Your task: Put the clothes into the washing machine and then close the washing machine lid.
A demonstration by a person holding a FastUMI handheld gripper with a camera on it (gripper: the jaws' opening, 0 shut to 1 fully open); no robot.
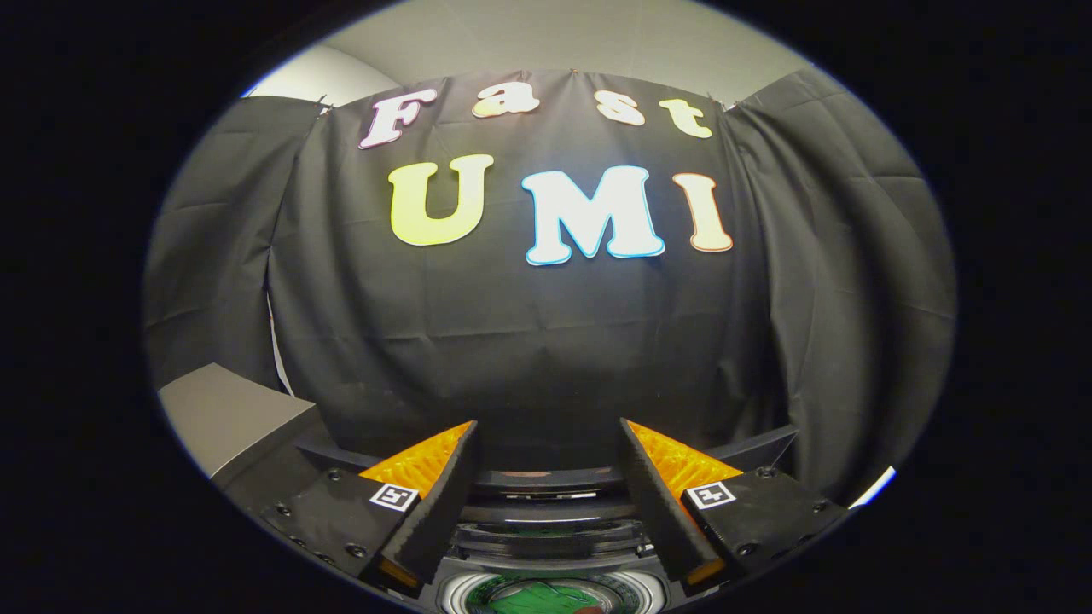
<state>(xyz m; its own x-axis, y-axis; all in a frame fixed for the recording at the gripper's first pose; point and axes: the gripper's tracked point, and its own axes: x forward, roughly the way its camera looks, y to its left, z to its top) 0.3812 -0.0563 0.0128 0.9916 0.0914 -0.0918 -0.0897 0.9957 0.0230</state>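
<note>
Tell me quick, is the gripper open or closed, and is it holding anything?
Gripper: open, holding nothing; its fingers are spread apart above the washing machine opening, where green clothes show inside.

Green clothes [546,597], grey cabinet [230,418]

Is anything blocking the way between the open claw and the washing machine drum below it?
Nothing visible does. The claw hangs open and empty above the washing machine, and green cloth already lies in the drum opening between its fingers.
</note>
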